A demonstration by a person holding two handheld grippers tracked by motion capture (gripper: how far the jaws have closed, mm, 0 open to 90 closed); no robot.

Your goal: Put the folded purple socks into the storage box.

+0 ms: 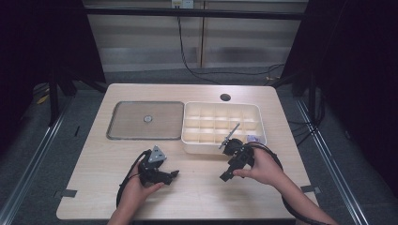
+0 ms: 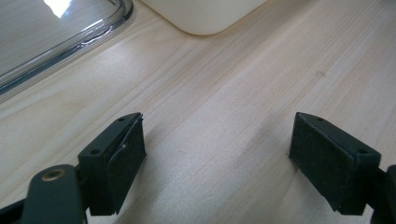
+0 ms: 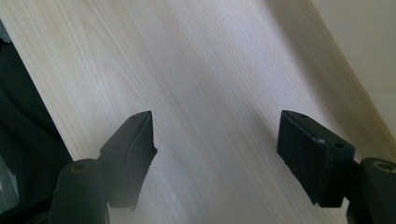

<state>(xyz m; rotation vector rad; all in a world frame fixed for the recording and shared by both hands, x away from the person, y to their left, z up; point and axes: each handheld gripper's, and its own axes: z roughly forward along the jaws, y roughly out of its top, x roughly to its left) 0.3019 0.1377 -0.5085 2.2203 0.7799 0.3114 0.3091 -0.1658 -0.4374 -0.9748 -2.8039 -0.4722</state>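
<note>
Both grippers rest low over the light wooden table [image 1: 197,197], each held in a person's hand. My left gripper [image 1: 172,174] sits at the front left and points right; in the left gripper view its jaws [image 2: 217,158] stand wide apart over bare wood, with nothing between them. My right gripper [image 1: 225,176] sits at the front right, just in front of the white divided tray [image 1: 187,140], and points toward the near left. In the right gripper view its jaws [image 3: 215,149] are open over bare wood and hold nothing.
A clear lid or flat tray with a round knob [image 1: 145,120] lies at the back left; its rim [image 2: 70,44] shows in the left gripper view. The white tray has several compartments and a small purple item [image 1: 254,138] at its right. A cable hole [image 1: 225,97] lies behind.
</note>
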